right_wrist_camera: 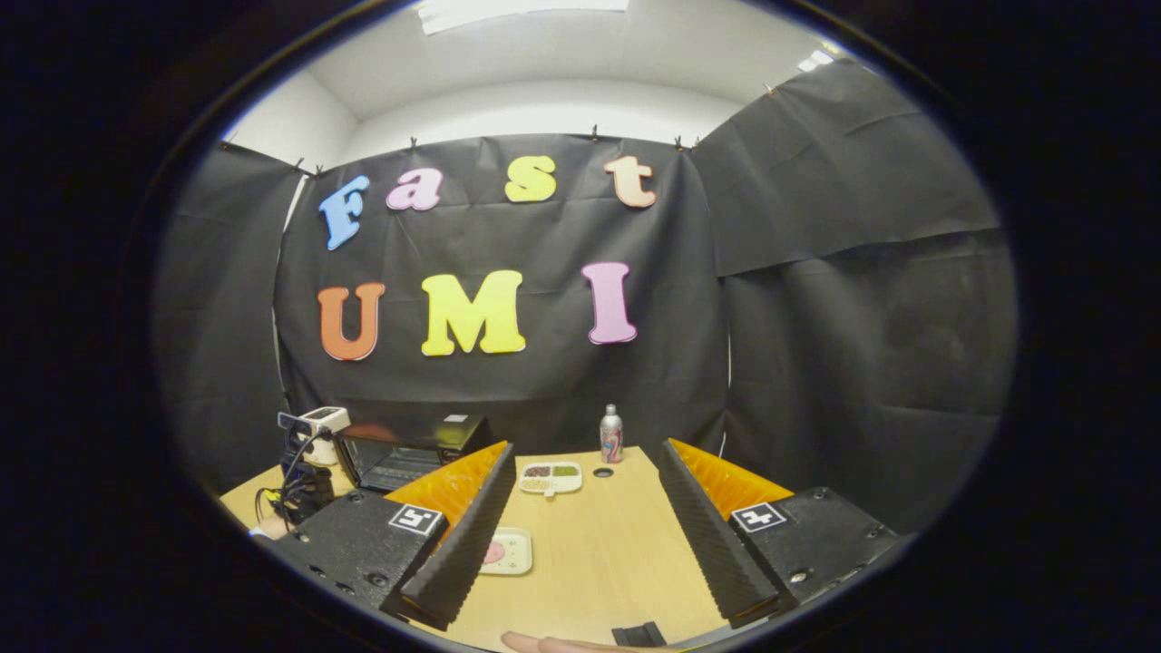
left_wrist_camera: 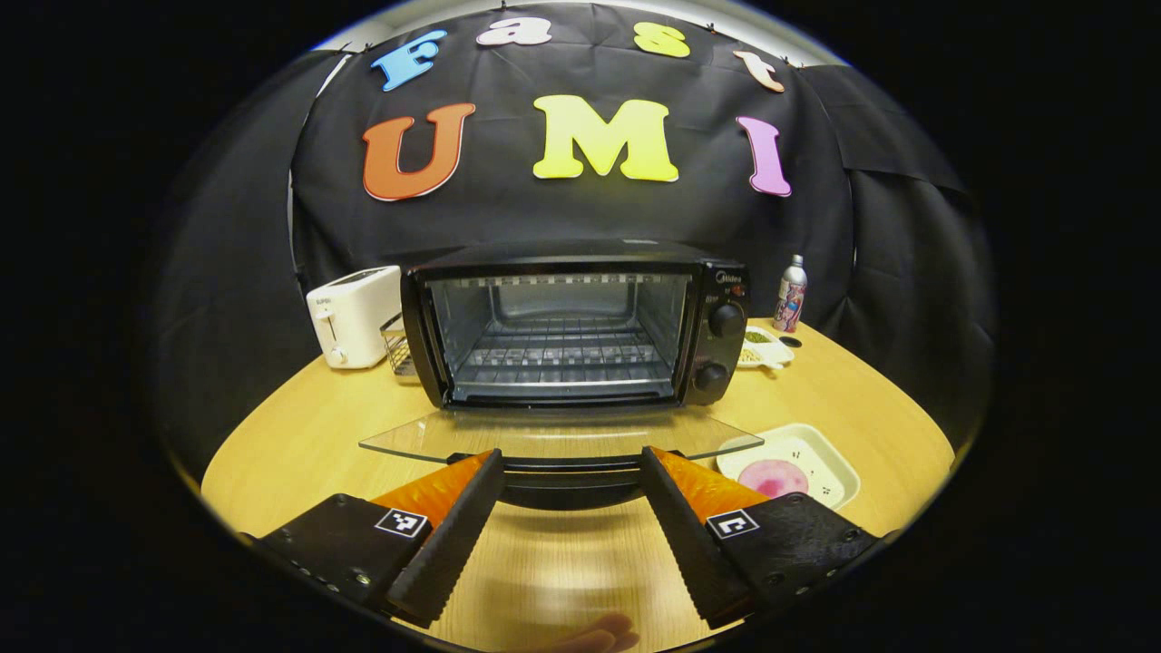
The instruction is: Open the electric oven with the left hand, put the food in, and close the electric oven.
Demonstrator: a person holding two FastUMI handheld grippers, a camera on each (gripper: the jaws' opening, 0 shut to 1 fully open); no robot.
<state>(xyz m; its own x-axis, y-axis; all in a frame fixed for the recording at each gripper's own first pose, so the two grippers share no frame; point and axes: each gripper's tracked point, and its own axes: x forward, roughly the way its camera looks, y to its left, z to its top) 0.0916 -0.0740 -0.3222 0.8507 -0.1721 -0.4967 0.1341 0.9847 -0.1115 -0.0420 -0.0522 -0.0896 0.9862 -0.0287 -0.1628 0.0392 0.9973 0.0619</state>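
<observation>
Oven (left_wrist_camera: 571,326) stands at the table's (left_wrist_camera: 317,435) back, door (left_wrist_camera: 562,440) dropped flat. Your left gripper (left_wrist_camera: 571,476) gapes wide and empty before its handle; your right gripper (right_wrist_camera: 580,494) is likewise wide, empty. Food (left_wrist_camera: 773,477) lies on the tray (left_wrist_camera: 839,462), right of the door.

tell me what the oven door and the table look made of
Oven door: clear glass, seemingly; the wood shows through it, with a dark handle bar at its front edge. Table: light wood or wood-look laminate, smooth with a slight sheen; which one is unclear.

A light wooden table (left_wrist_camera: 834,390) carries a black electric oven (left_wrist_camera: 573,322), white toaster (left_wrist_camera: 352,316), metal bottle (left_wrist_camera: 790,294), cream tray (left_wrist_camera: 816,461) and a white divided snack dish (left_wrist_camera: 765,347).
</observation>
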